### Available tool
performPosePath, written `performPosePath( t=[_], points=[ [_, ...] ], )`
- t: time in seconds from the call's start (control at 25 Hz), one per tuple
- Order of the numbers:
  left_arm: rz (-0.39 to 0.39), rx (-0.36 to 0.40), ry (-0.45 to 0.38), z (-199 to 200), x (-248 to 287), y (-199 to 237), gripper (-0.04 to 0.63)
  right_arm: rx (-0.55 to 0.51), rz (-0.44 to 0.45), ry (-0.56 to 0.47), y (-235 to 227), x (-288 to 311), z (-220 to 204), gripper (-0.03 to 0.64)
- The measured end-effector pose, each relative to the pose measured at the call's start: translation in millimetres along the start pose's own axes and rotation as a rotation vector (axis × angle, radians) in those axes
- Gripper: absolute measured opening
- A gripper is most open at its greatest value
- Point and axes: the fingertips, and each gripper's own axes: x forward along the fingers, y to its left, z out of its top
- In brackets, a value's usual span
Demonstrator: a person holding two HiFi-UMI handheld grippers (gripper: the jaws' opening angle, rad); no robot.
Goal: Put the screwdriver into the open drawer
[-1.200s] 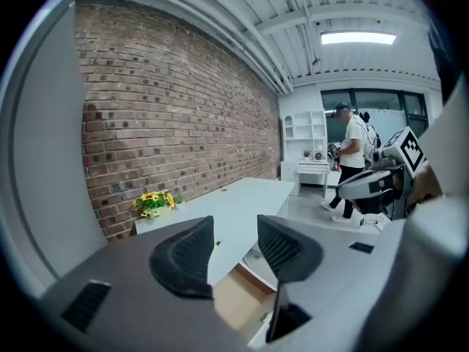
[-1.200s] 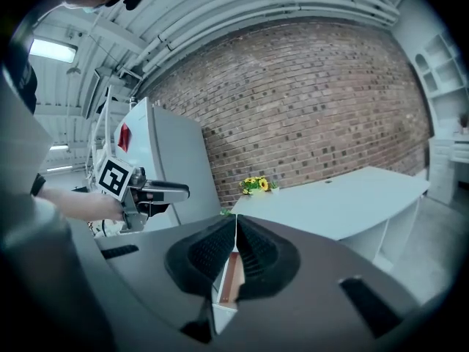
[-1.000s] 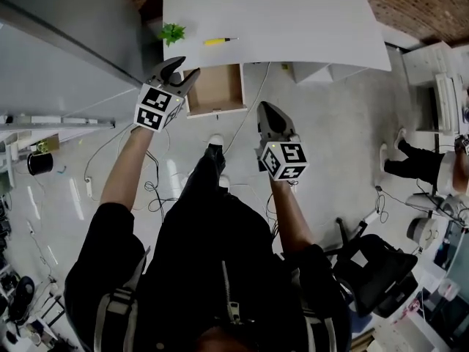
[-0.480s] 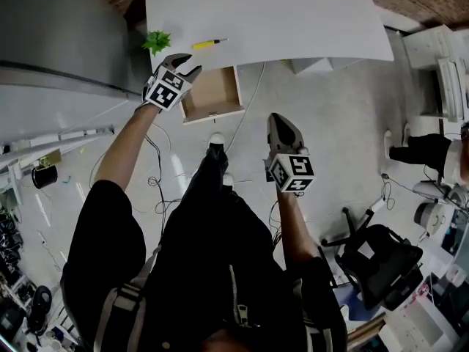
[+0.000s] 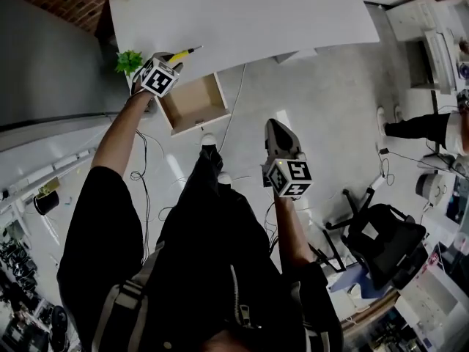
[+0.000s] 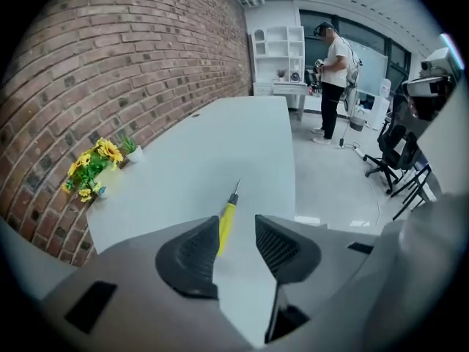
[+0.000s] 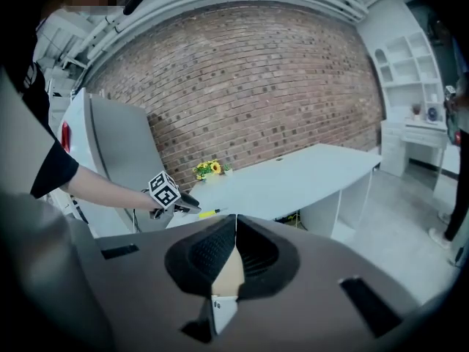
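A yellow-handled screwdriver (image 5: 183,52) lies on the white table (image 5: 242,13) near its front left edge. My left gripper (image 5: 174,59) is down at it. In the left gripper view the yellow handle (image 6: 226,221) sits between the closing jaws, close to the left pad (image 6: 192,257), and the pads do not press on it. The open wooden drawer (image 5: 192,103) juts out below the table edge, empty. My right gripper (image 5: 272,125) hangs over the floor to the drawer's right, jaws shut on nothing (image 7: 235,218).
A small green plant (image 5: 128,60) stands just left of the left gripper, yellow flowers (image 6: 91,169) at the table's far corner. A grey cabinet (image 5: 44,72) lies left. Cables (image 5: 146,182) trail on the floor. An office chair (image 5: 381,240) and another person (image 5: 418,134) are at the right.
My left gripper has travelled up the picture and down to the table, from beside the drawer to the screwdriver. The right gripper shifted only a little, staying over the floor.
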Motion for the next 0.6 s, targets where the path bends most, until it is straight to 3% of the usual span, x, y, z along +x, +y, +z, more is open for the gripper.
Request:
performPosePath(
  t=[0.36, 0.6],
  points=[
    [-0.053, 0.003, 0.141, -21, 48, 21, 0.160, 0.026, -0.069, 0.043, -14, 7, -9, 0.009],
    [-0.088, 0.045, 0.194, -31, 64, 10, 0.126, 0.071, -0.089, 0.065, -19, 4, -22, 0.009]
  ],
)
